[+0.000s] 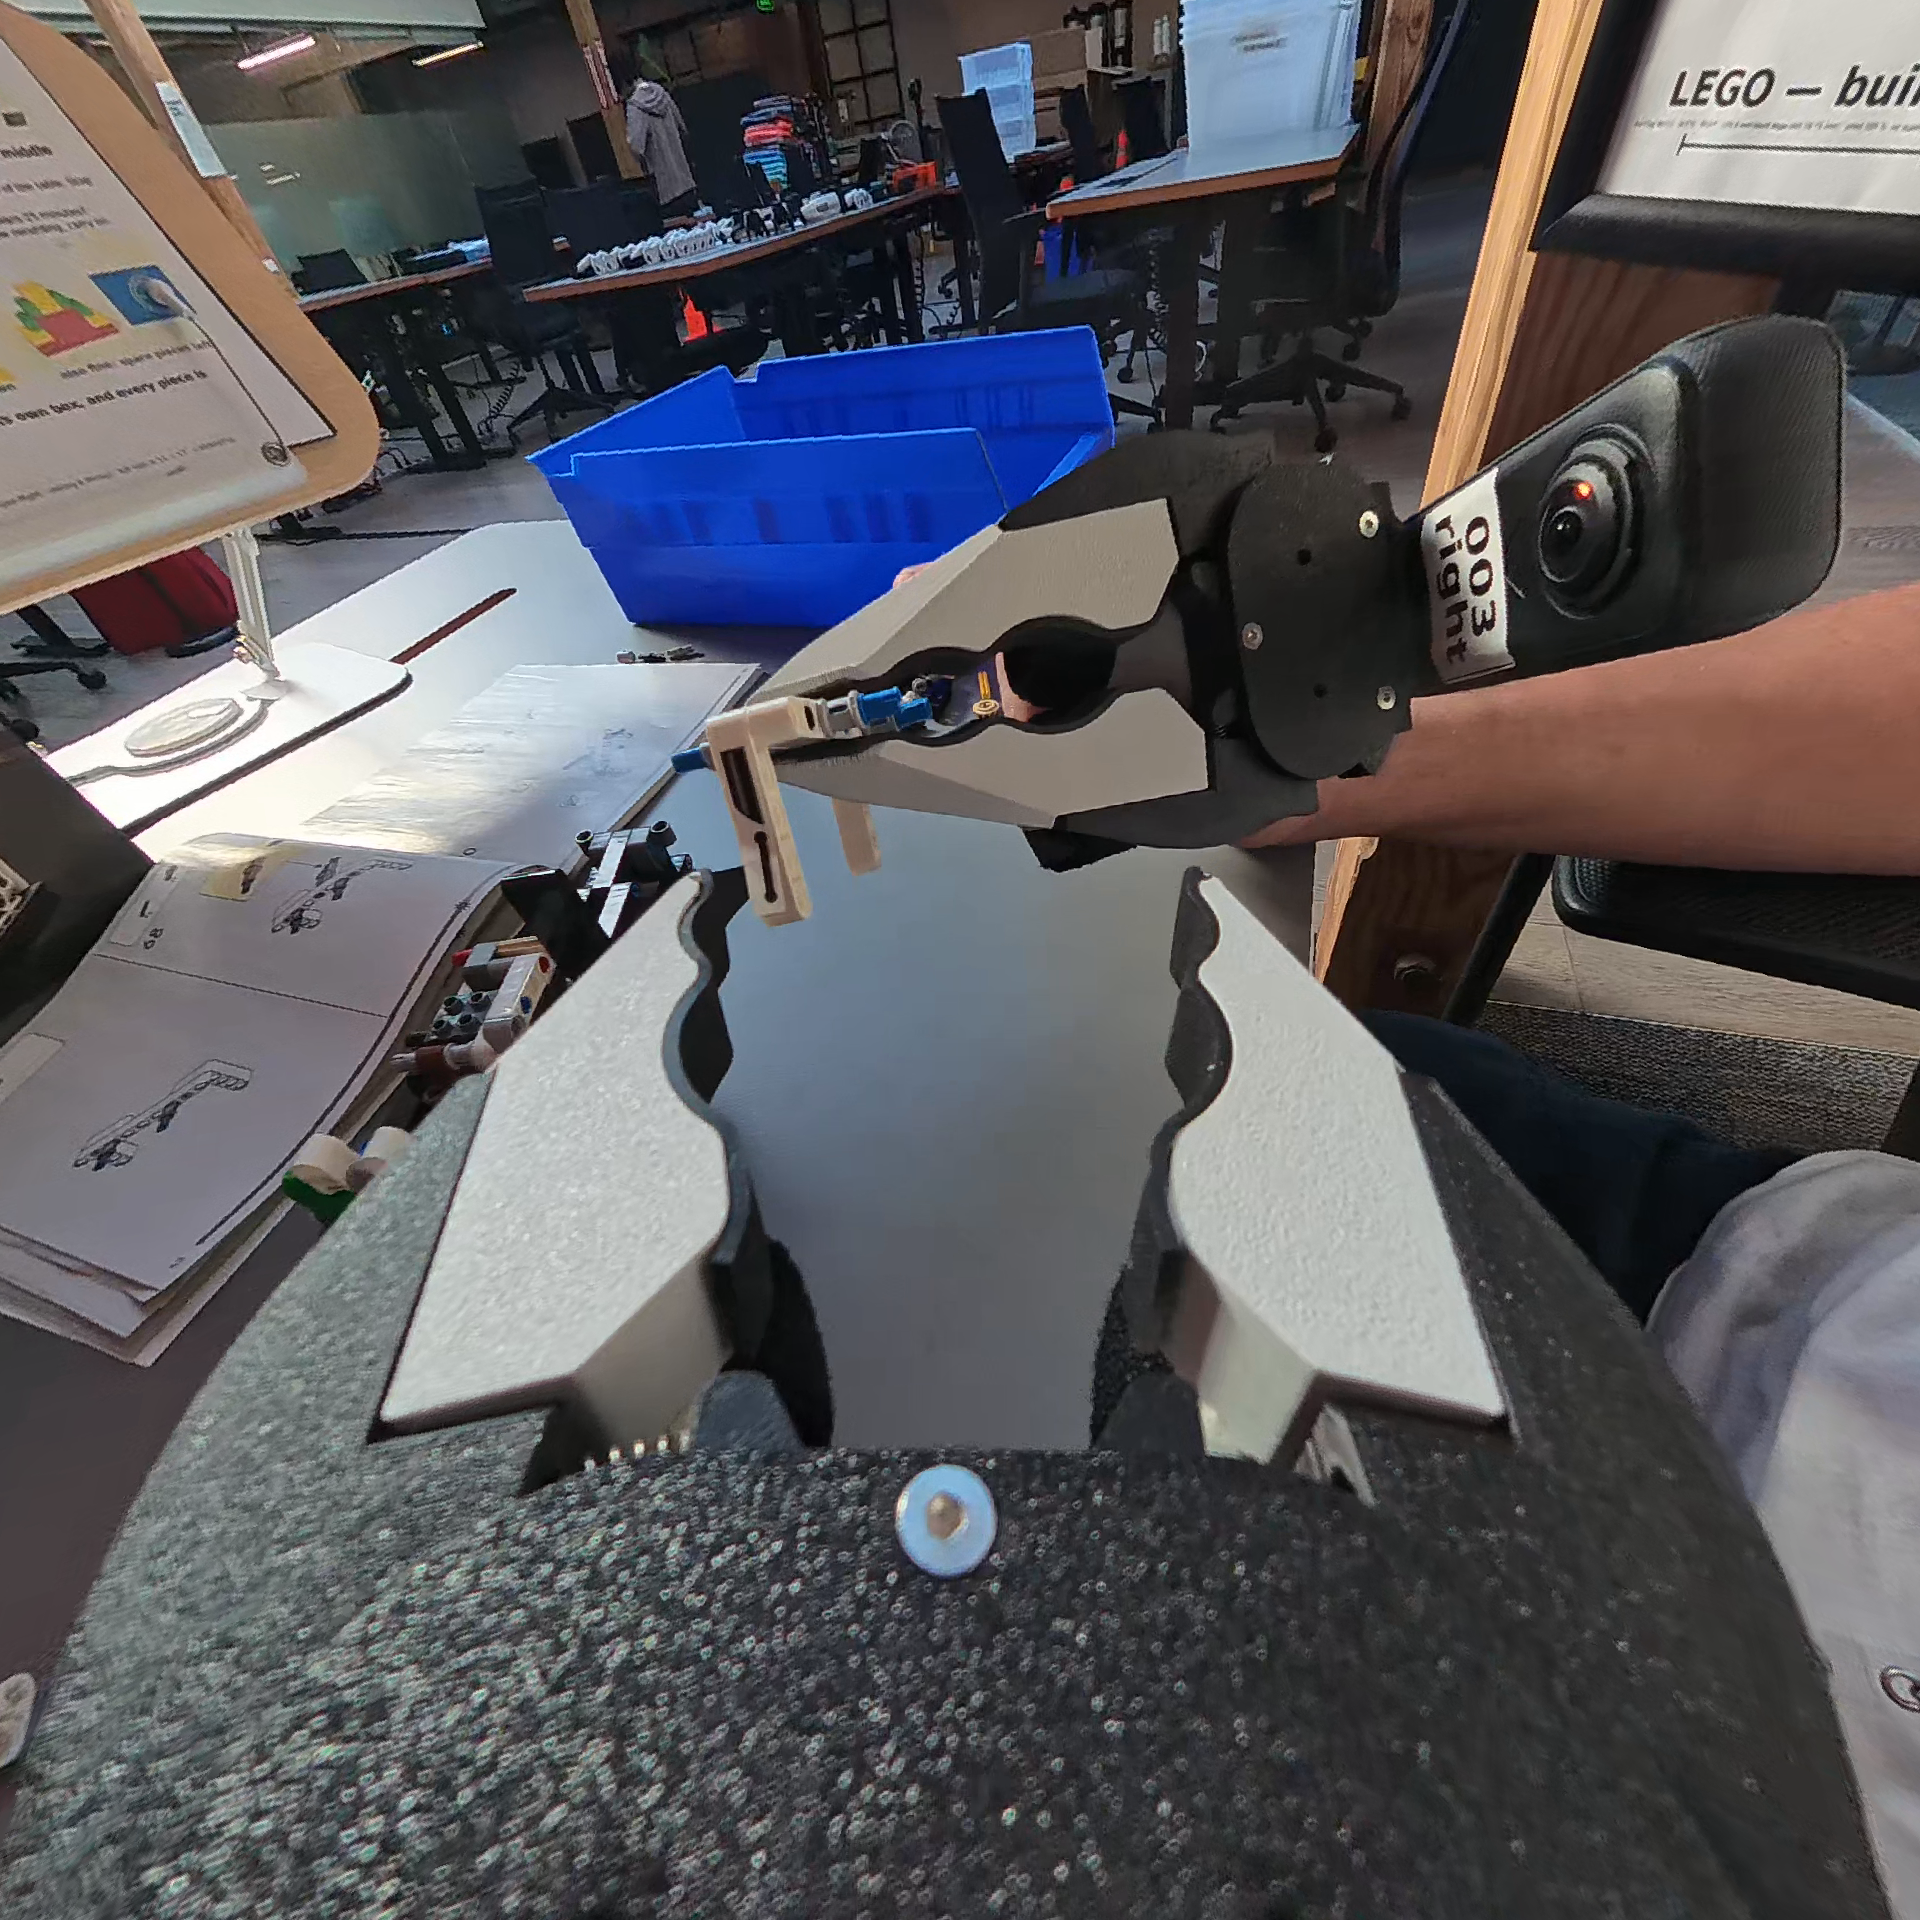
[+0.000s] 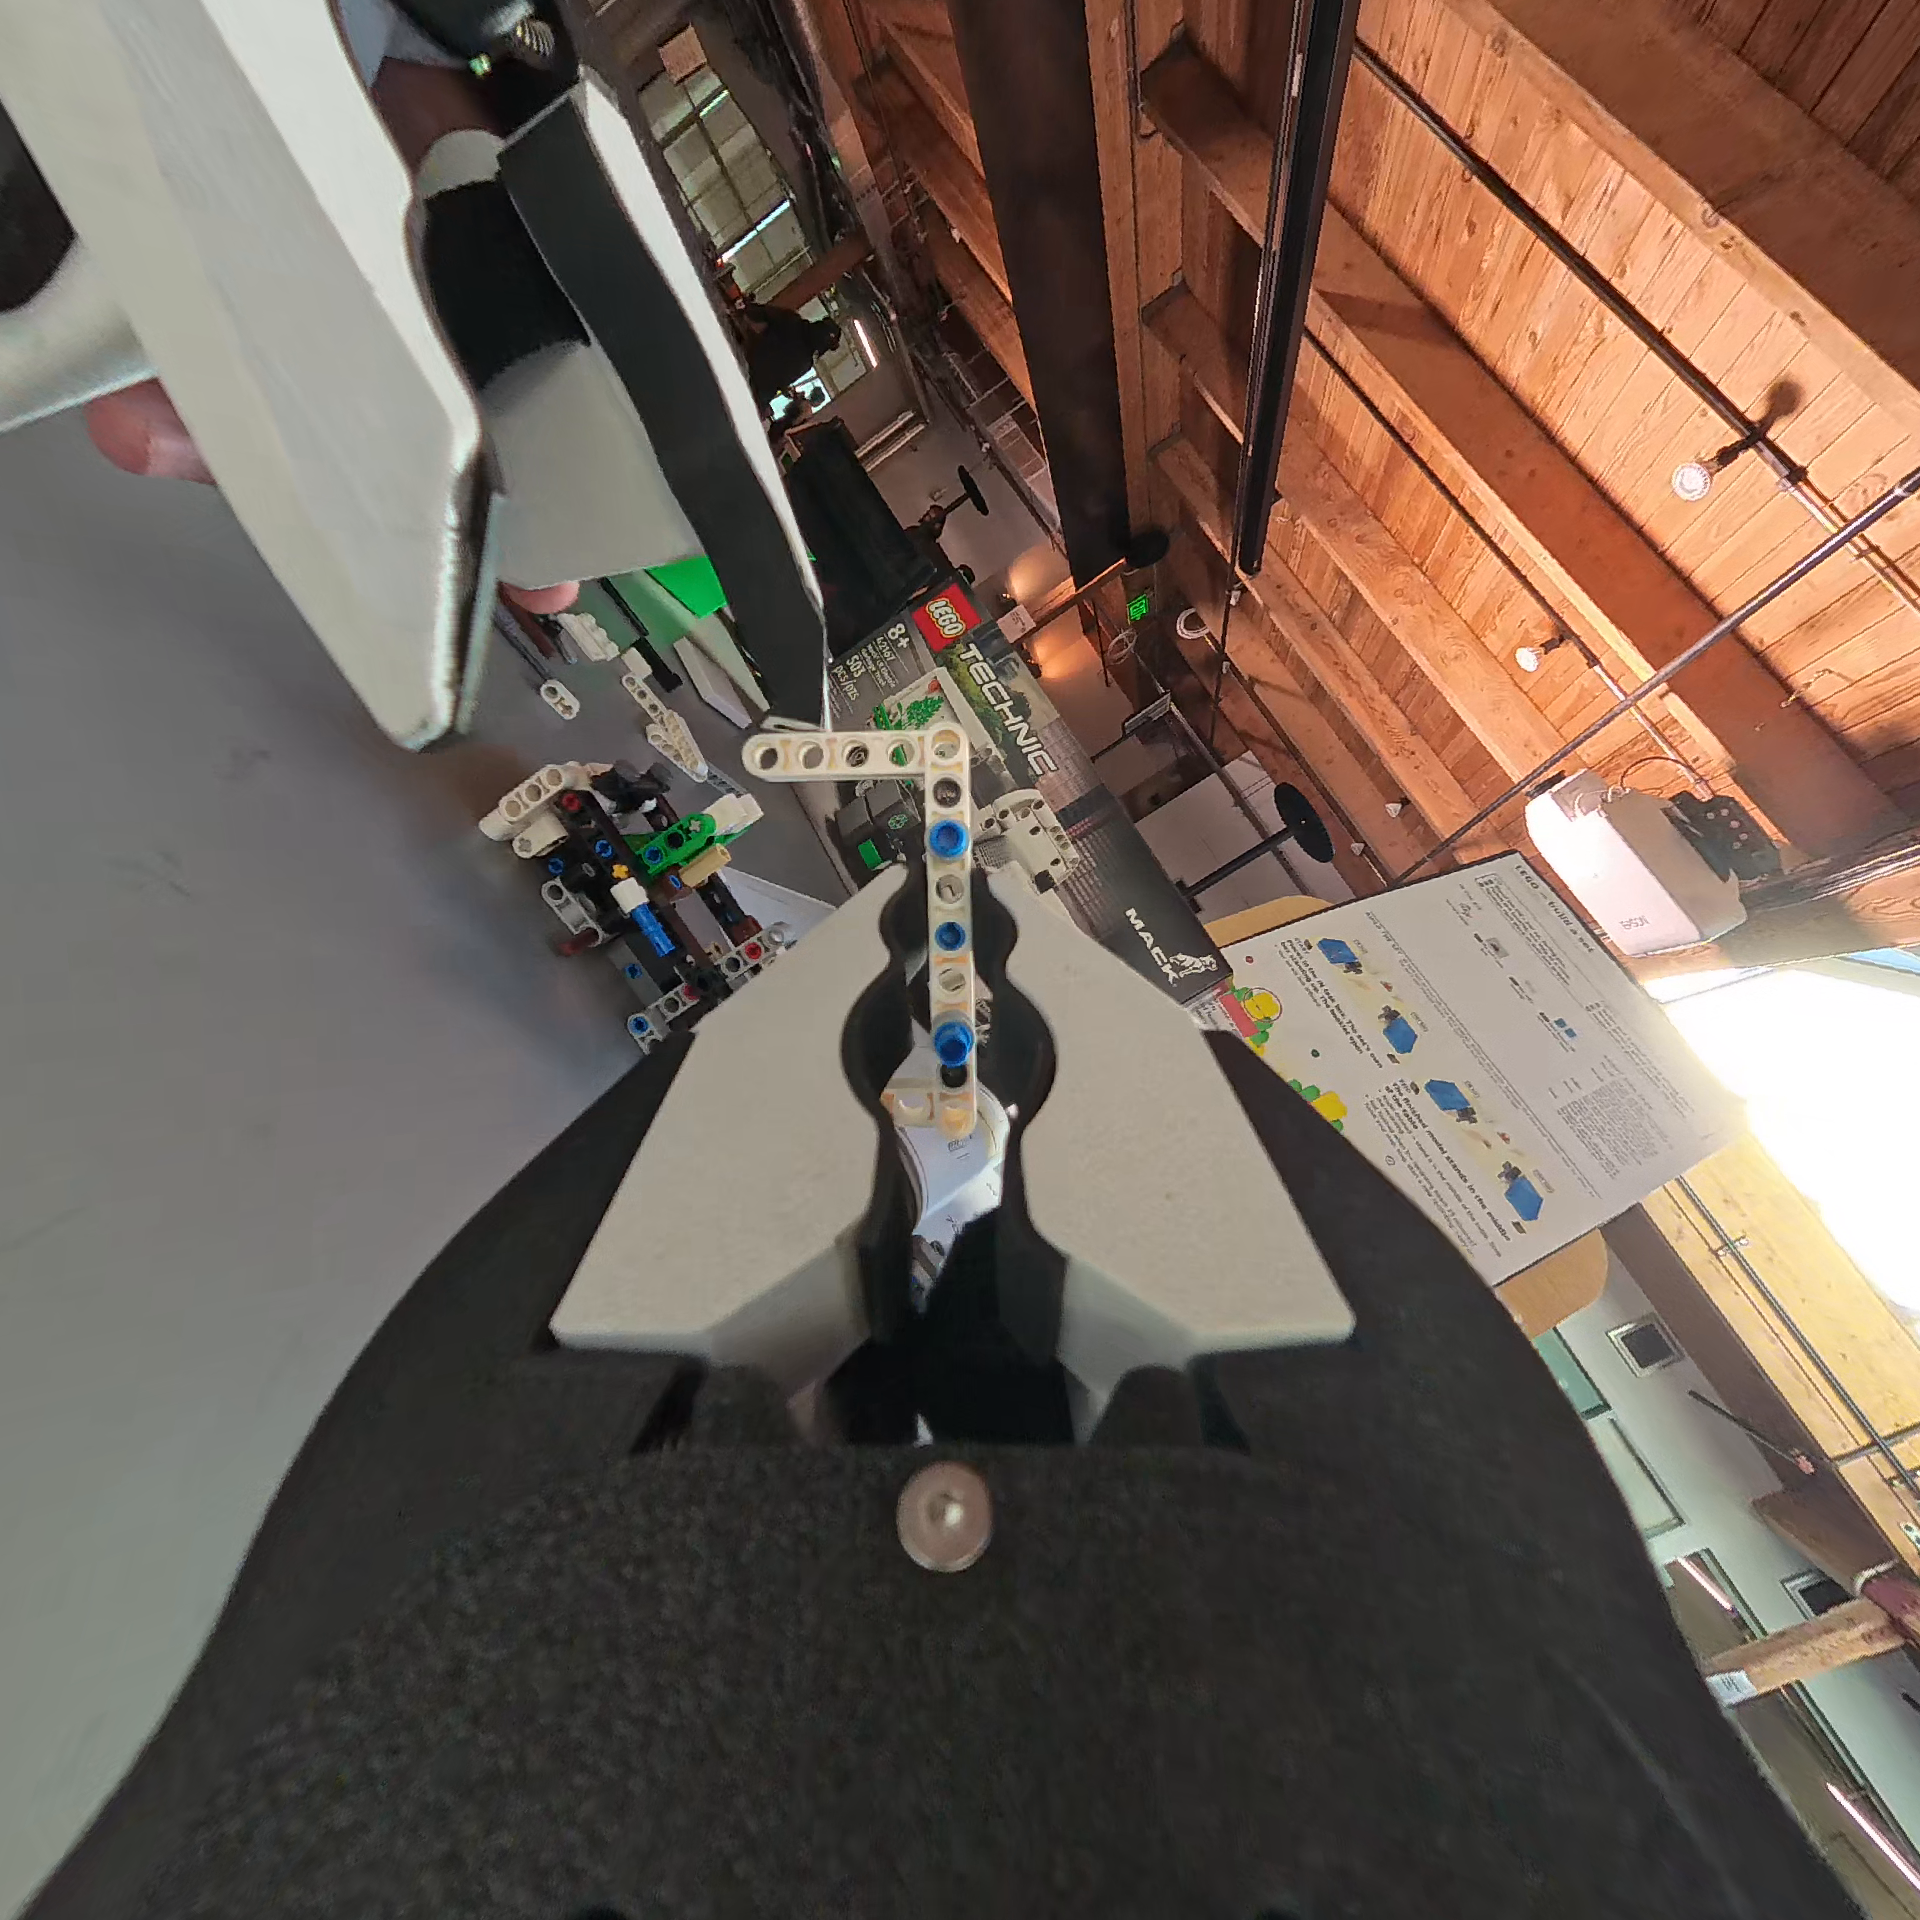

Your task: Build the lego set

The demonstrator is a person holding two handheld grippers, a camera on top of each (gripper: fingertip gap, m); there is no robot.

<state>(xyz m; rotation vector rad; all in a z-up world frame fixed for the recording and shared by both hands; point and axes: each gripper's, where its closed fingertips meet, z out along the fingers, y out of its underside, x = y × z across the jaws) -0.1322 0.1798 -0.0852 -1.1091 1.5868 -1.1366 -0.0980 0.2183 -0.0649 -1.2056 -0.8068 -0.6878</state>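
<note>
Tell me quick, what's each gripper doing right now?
Left gripper: open, holding nothing.
Right gripper: shut on the white L-shaped beam with blue pins.

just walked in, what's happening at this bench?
A person is building a Lego set with two handheld grippers. The right gripper is shut on a white L-shaped beam fitted with blue pins, held in the air over the dark table. The left gripper is open and empty just below it. The partly built model sits beside the open instruction booklet.
</note>
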